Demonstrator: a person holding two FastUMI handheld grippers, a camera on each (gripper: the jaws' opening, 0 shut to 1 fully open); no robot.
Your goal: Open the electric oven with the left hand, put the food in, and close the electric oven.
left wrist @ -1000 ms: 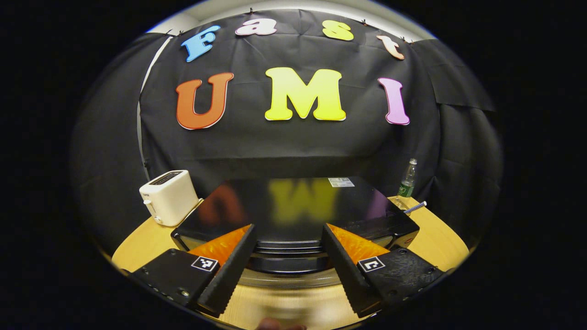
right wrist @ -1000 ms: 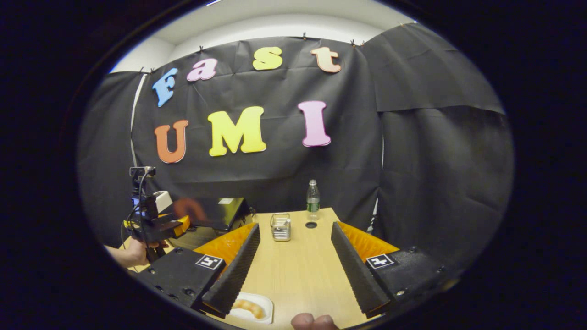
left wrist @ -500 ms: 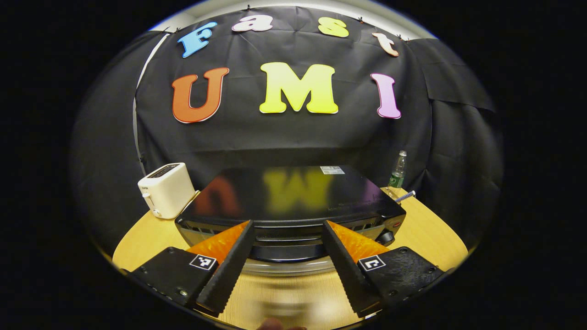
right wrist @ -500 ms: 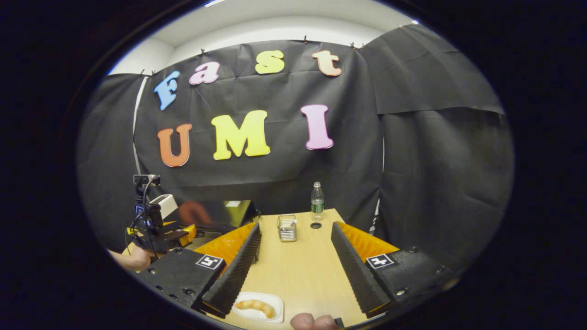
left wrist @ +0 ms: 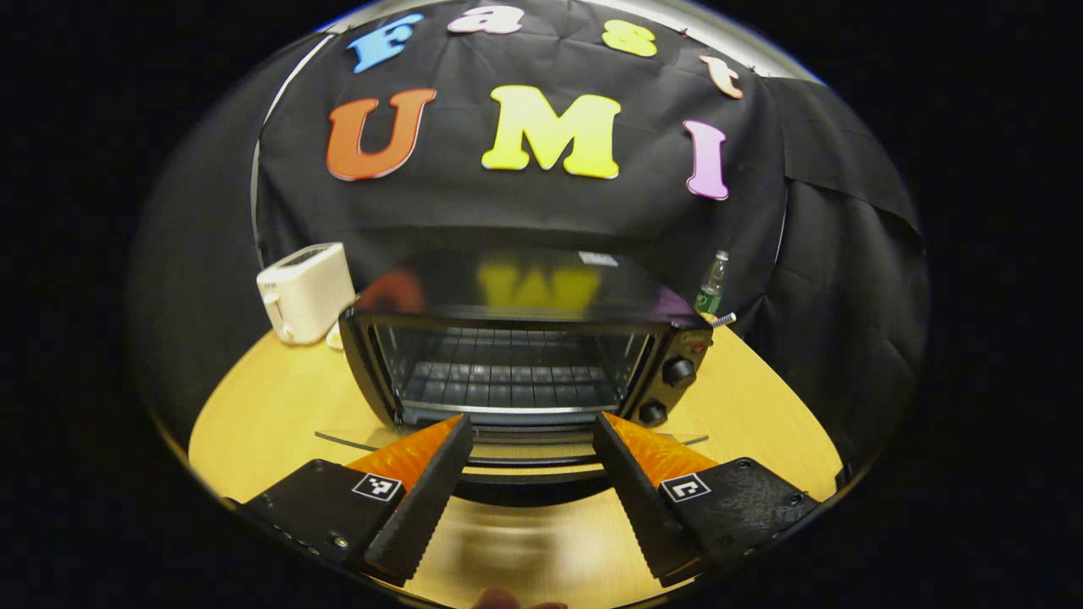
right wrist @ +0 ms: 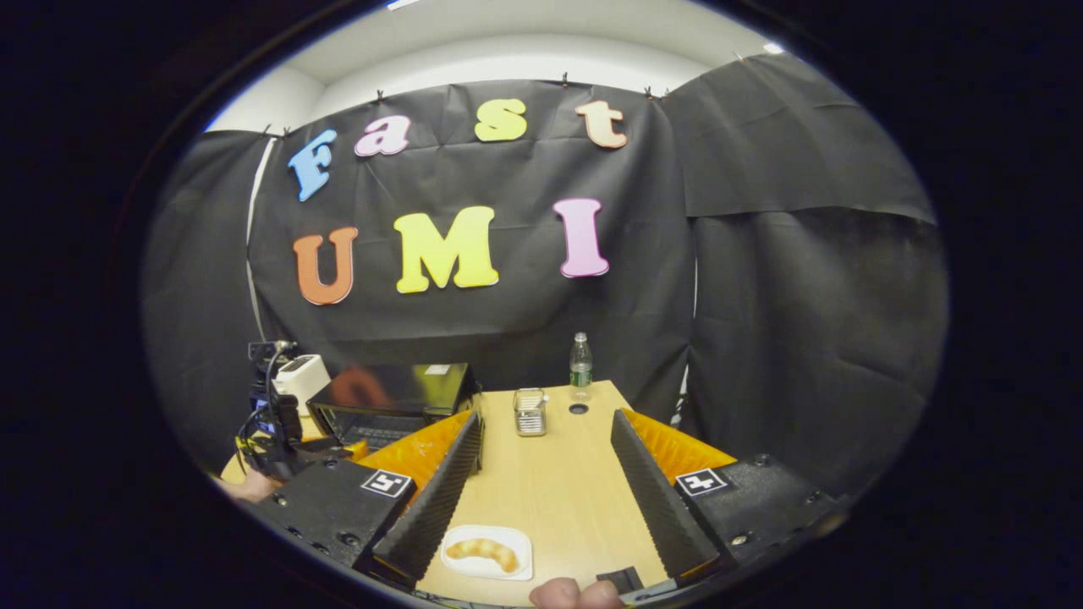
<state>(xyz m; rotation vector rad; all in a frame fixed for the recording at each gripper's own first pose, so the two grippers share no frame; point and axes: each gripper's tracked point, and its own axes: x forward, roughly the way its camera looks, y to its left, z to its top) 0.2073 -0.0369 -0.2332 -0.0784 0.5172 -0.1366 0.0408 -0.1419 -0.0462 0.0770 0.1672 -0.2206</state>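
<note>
The electric oven [left wrist: 525, 355] now stands open, its door [left wrist: 508, 444] swung down flat where a second ago it was shut. The left gripper [left wrist: 529, 474], spread, seems to straddle the door's handle. Right of the oven, the food [right wrist: 482, 551] waits below the spread right gripper [right wrist: 546, 499].

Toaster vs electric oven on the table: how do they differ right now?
The toaster is white and small; the electric oven is black and far wider. The toaster has slots on top; the oven opens at the front, its glass door folded down so the wire rack shows. The oven carries two knobs on its right side; the toaster's controls are too small to make out. Both stand upright on the wooden table, side by side.
</note>
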